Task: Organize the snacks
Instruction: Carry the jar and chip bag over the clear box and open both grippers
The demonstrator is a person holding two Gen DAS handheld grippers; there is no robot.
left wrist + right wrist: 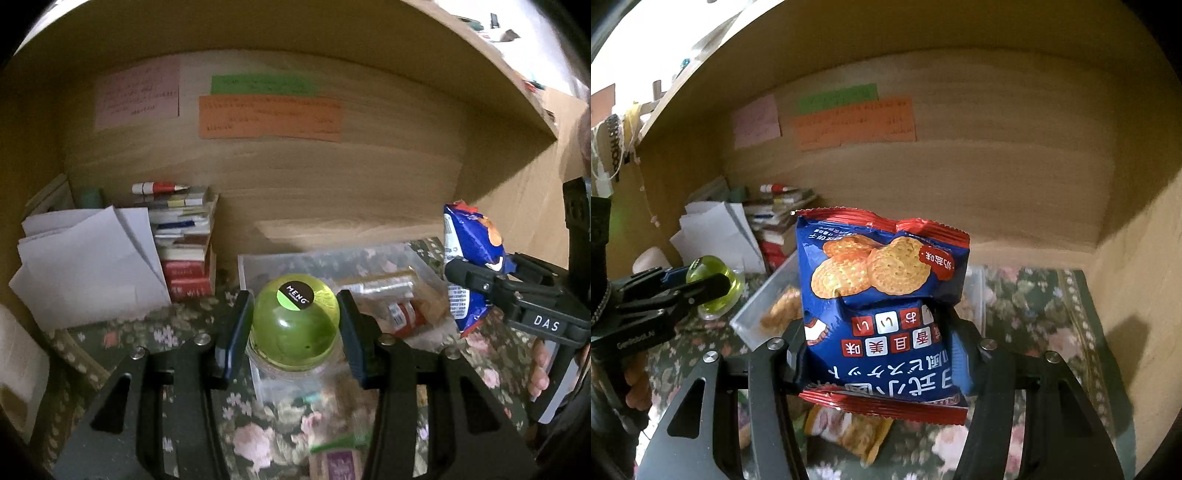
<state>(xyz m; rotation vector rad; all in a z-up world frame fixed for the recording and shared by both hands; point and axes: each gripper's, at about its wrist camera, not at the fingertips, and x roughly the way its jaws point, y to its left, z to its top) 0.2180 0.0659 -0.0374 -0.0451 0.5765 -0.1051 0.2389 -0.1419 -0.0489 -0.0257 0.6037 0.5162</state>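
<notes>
The left tongs (295, 325) are closed on a green-domed cup (294, 325), their blue pads (236, 332) pressed against both sides of the dome, holding it just above the near edge of a clear bin (251, 264) on the floral-clothed desk (122, 336). The right tongs (879, 354) are clamped on a blue biscuit bag (882, 295), which stands upright over the bin's right end, its print upside down in the right wrist view. Inside the bin lie a few wrapped snacks (402, 314). More packets (849, 432) lie on the cloth in front of it. To the left sit loose papers (92, 266) and a stack of books (184, 251), and coloured notes (269, 116) are stuck on the wooden back wall.
</notes>
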